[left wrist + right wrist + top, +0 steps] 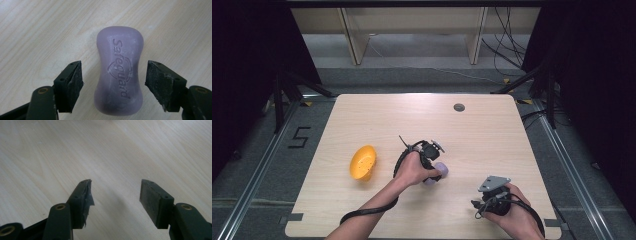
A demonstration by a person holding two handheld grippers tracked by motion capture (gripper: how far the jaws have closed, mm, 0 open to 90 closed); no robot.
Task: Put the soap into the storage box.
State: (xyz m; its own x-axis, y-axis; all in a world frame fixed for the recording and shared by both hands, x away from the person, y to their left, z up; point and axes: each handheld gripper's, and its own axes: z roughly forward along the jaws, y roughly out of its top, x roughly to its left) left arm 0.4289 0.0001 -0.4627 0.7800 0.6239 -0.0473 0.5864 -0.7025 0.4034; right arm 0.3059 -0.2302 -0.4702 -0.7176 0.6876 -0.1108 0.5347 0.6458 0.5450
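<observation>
A purple bar of soap with a stamped brand name lies flat on the wooden table; in the high view the soap peeks out beside the person's left hand near the table's middle. My left gripper points down over it, one jaw on each side of the bar's narrow waist, with a small gap on both sides. It is open and its pads do not touch the soap. My right gripper rests low near the front right of the table. Its jaws stand open over bare wood.
An orange bowl-like dish lies tipped on the table to the left of the left hand. A round grey grommet sits near the far edge. Dark stands and cables flank the table on both sides.
</observation>
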